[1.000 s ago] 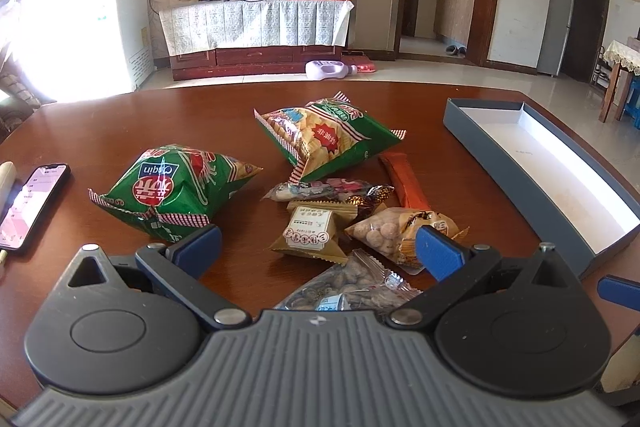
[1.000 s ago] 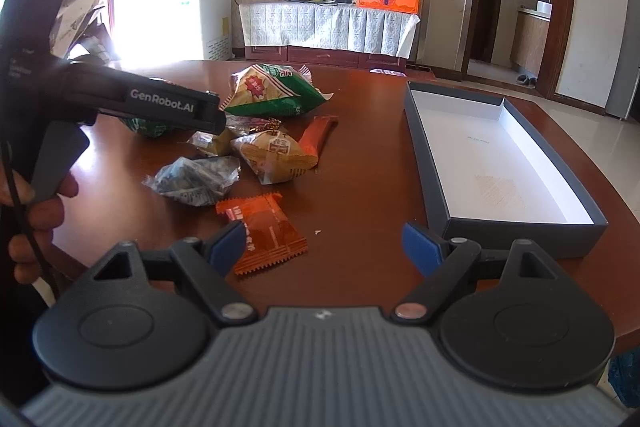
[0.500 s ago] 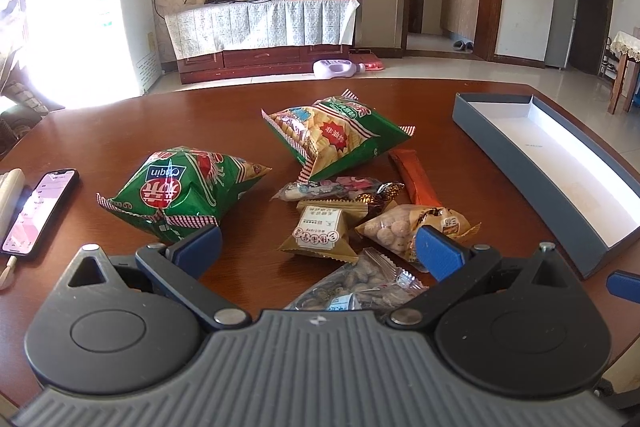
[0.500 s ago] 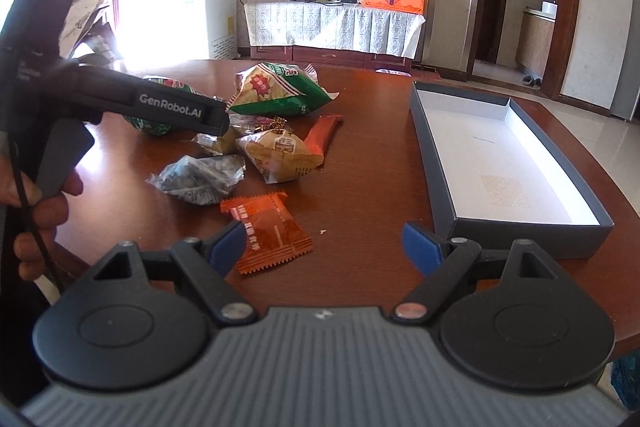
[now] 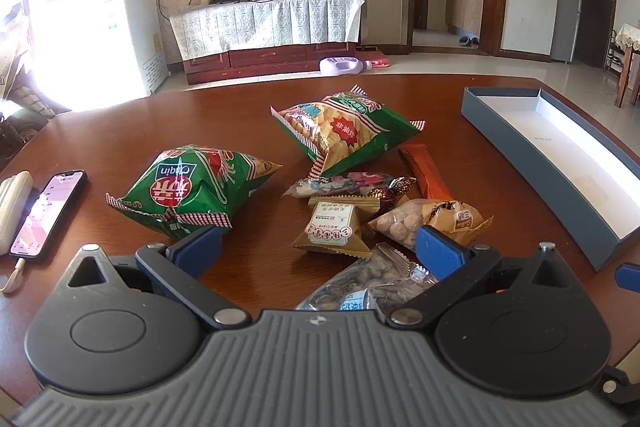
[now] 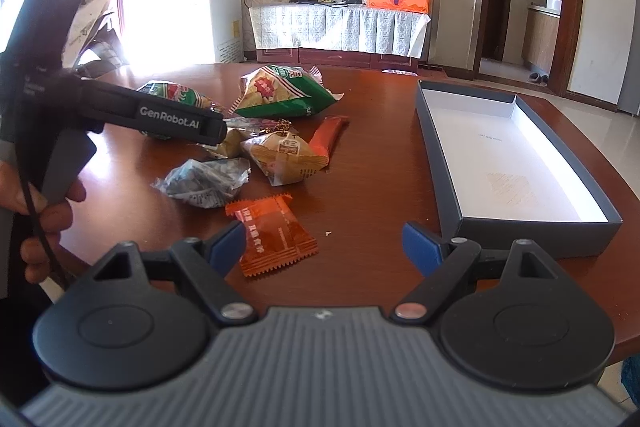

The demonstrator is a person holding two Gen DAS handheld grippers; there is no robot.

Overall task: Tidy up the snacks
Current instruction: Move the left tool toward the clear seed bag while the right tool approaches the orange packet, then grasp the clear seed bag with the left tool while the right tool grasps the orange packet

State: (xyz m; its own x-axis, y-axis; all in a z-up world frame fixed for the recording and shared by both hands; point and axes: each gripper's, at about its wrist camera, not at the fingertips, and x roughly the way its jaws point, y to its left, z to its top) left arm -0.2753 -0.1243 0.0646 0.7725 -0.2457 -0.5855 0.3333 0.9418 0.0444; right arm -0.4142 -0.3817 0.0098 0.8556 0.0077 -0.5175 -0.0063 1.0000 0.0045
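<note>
A pile of snack packets lies on the brown table. Two green chip bags (image 5: 192, 187) (image 5: 344, 131) lie behind smaller packets: a gold cake packet (image 5: 330, 229), a peanut bag (image 5: 428, 223), an orange stick (image 5: 426, 169) and a clear seed bag (image 5: 368, 287). My left gripper (image 5: 318, 251) is open and empty just above the seed bag. My right gripper (image 6: 324, 247) is open and empty over an orange packet (image 6: 272, 235). The empty grey box (image 6: 508, 163) lies to the right of it.
A phone (image 5: 48, 213) and a white remote (image 5: 14, 205) lie at the table's left edge. The left gripper's body (image 6: 120, 107) and the hand holding it fill the left of the right wrist view. The table's near edge is under both grippers.
Both cameras have risen and pulled back a little, so the snacks sit slightly lower in view. Nothing on the table has moved. Both grippers stay open.
</note>
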